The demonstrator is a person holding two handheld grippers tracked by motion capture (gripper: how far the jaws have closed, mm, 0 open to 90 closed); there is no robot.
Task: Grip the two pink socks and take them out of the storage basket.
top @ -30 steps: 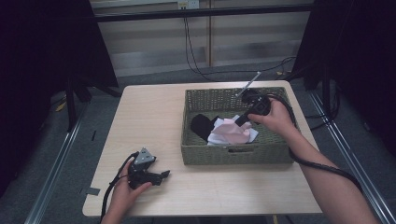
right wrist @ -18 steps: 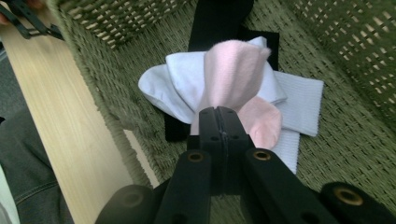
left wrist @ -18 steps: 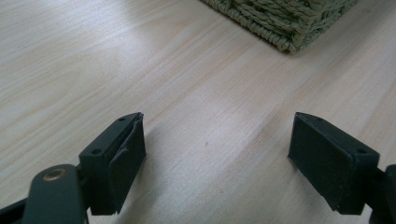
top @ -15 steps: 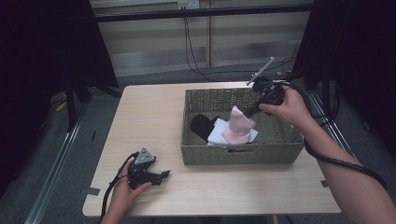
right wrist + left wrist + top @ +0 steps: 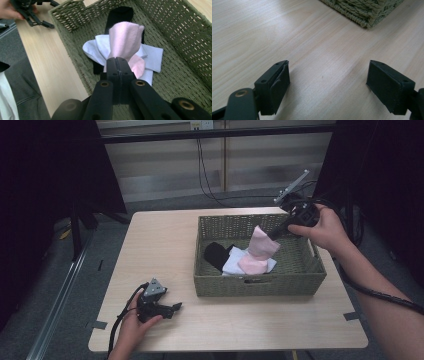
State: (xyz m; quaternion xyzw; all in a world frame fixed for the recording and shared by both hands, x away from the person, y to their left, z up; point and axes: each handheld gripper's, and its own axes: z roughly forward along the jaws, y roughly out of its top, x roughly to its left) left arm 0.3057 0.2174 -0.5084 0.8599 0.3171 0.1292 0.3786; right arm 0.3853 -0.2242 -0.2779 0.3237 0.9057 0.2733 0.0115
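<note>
A green woven basket (image 5: 260,287) (image 5: 70,15) stands on the right half of the wooden table. Inside lie a white sock (image 5: 233,264) (image 5: 95,48), a black sock (image 5: 215,254) (image 5: 118,15) and another pink sock (image 5: 251,265). My right gripper (image 5: 271,236) (image 5: 118,62) is shut on a pink sock (image 5: 262,244) (image 5: 125,37), which hangs lifted above the pile inside the basket. My left gripper (image 5: 175,308) (image 5: 328,82) rests on the table near the front left, open, with bare wood between its jaws.
The basket's near corner (image 5: 367,12) lies ahead of the left gripper. Bare tabletop (image 5: 160,245) stretches left of the basket. Cables (image 5: 207,165) hang behind the table, with a dark stand (image 5: 75,220) at the left.
My right gripper has closed on the pink sock and risen up and to the right with it. The left gripper has stayed put.
</note>
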